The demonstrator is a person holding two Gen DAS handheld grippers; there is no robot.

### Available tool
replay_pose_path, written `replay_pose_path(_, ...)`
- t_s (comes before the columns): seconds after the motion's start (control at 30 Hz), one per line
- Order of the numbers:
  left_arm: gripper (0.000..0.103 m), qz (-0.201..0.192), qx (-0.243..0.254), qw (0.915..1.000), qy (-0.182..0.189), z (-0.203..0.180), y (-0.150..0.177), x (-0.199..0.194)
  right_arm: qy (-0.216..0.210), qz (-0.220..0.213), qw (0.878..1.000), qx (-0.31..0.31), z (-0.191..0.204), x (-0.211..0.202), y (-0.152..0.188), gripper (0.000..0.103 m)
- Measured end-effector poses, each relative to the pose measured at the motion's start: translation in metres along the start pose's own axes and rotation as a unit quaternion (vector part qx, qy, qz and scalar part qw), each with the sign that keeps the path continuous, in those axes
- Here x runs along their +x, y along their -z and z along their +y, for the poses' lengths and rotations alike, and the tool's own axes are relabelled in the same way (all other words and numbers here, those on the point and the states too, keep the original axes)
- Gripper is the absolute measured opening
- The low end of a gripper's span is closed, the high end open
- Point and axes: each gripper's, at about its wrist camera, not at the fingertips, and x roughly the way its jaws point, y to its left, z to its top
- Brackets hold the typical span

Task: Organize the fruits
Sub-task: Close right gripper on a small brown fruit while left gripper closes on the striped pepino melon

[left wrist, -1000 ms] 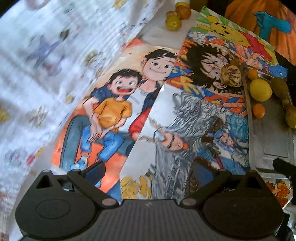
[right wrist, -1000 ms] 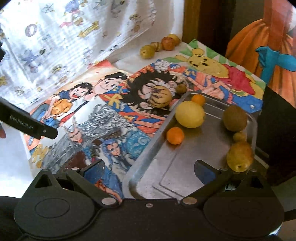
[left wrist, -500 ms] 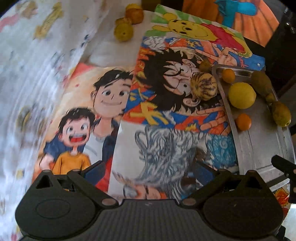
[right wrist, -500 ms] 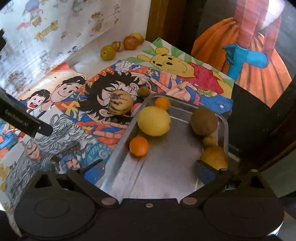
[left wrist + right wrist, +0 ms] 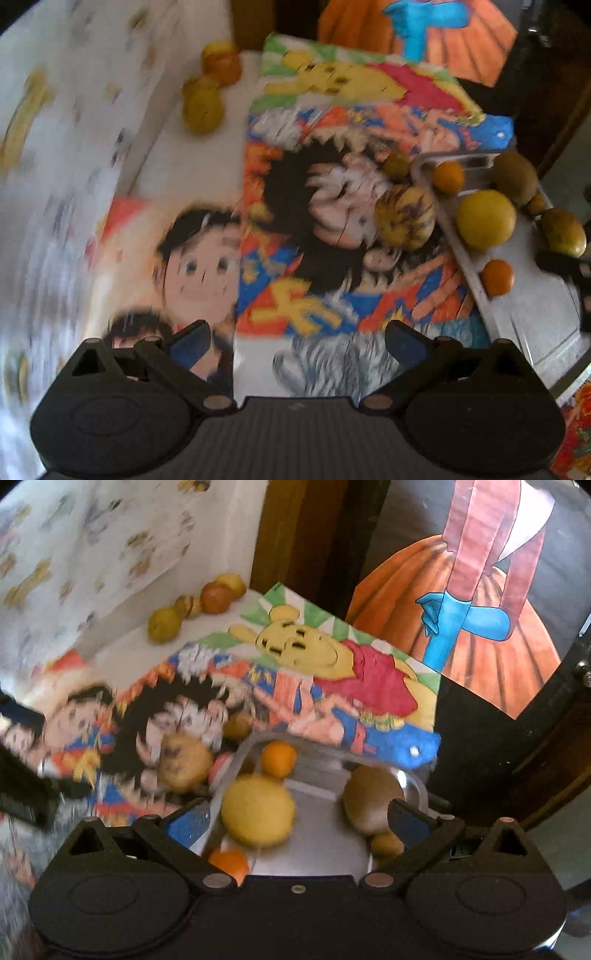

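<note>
A steel tray (image 5: pixel 532 328) at the right holds a yellow lemon (image 5: pixel 484 218), two small oranges (image 5: pixel 496 277), a brown kiwi (image 5: pixel 515 177) and a yellow-green fruit (image 5: pixel 563 232). A striped yellow melon-like fruit (image 5: pixel 404 214) and a small brown fruit (image 5: pixel 397 164) lie on the drawings beside the tray. Several fruits (image 5: pixel 203 107) sit at the far back by the wall. My left gripper (image 5: pixel 297 341) is open and empty above the drawings. My right gripper (image 5: pixel 297 821) is open and empty over the tray (image 5: pixel 321 849), with the lemon (image 5: pixel 258 812) between its fingers' line of sight.
Coloured cartoon drawings (image 5: pixel 332 229) cover the table. A patterned white cloth (image 5: pixel 66 147) hangs along the left. A dark wooden post (image 5: pixel 295 535) and an orange-skirt picture (image 5: pixel 480 609) stand behind the table. The back fruits (image 5: pixel 192 605) lie in the corner.
Both grippers have moved forward toward the back of the table. The right gripper has come lower over the tray. Both stay open.
</note>
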Motion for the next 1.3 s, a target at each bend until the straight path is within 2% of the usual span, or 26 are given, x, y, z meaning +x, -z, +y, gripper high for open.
replay_pose_path(0.1, 0.102, -0.032, 0.033, 0.9989, 0.003, -0.012, -0.012, 0.002, -0.027, 0.001, 1.0, 0.016, -0.009, 0.016, -0.02, 0.101)
replay_pose_path(0.2, 0.102, -0.054, 0.062, 0.9965, 0.014, -0.024, -0.024, 0.005, -0.062, 0.021, 0.998, 0.023, -0.013, 0.036, -0.038, 0.099)
replay_pose_path(0.3, 0.102, -0.073, 0.094, 0.9928, 0.019, -0.033, -0.033, 0.01, -0.079, 0.034, 0.996, 0.026, -0.014, 0.054, -0.052, 0.098)
replay_pose_path(0.47, 0.102, -0.091, 0.143, 0.9855, 0.015, -0.046, -0.042, 0.022, -0.106, 0.054, 0.993, -0.002, -0.009, 0.081, -0.067, 0.085)
replay_pose_path(0.63, 0.1, -0.102, 0.171, 0.9795, 0.031, -0.05, -0.043, 0.029, -0.124, 0.063, 0.99, -0.032, -0.004, 0.1, -0.078, 0.074)
replay_pose_path(0.73, 0.094, -0.103, 0.17, 0.979, 0.044, -0.051, -0.044, 0.032, -0.137, 0.075, 0.987, -0.04, -0.001, 0.112, -0.082, 0.064)
replay_pose_path(0.97, 0.082, -0.091, 0.146, 0.9807, 0.092, -0.049, -0.051, 0.042, -0.157, 0.093, 0.982, -0.05, 0.009, 0.13, -0.086, 0.049)
replay_pose_path(1.1, 0.075, -0.08, 0.14, 0.9809, 0.108, -0.049, -0.054, 0.048, -0.164, 0.103, 0.98, -0.054, 0.012, 0.137, -0.086, 0.043)
replay_pose_path(1.3, 0.07, -0.067, 0.129, 0.9819, 0.122, -0.049, -0.058, 0.056, -0.181, 0.116, 0.975, -0.056, 0.013, 0.146, -0.086, 0.037)
